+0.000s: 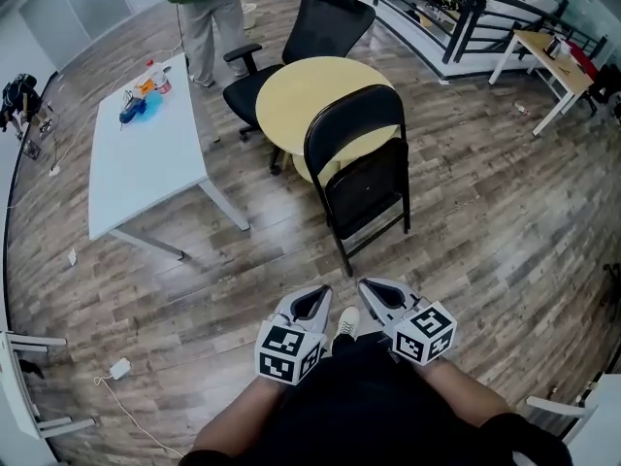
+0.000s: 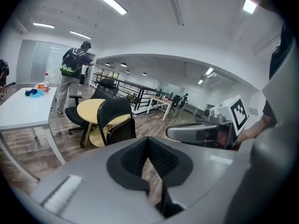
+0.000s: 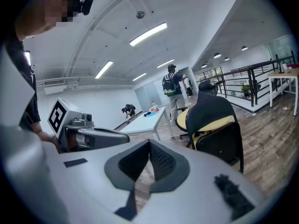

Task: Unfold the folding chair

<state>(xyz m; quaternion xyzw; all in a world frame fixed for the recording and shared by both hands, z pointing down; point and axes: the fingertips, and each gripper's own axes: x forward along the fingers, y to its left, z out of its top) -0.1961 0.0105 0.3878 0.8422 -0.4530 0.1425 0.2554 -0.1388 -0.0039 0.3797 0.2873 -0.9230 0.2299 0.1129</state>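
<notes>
The black folding chair (image 1: 364,178) stands upright on the wood floor with its seat panel swung up flat against the frame, right beside the round yellow table (image 1: 310,90). Both grippers are held close to the person's body, a stride short of the chair and apart from it. My left gripper (image 1: 313,297) is shut with nothing between its pads. My right gripper (image 1: 373,290) is beside it, also shut and empty. The left gripper view shows the chair (image 2: 114,120) ahead at left and the right gripper (image 2: 196,133) alongside. In the right gripper view the chair (image 3: 219,129) is ahead at right.
A black office chair (image 1: 310,37) stands behind the round table. A long white table (image 1: 146,153) with small items is at left, and a person (image 1: 209,17) stands at its far end. A railing (image 1: 456,8) and white desk (image 1: 543,56) are far right. A cable (image 1: 121,367) lies at near left.
</notes>
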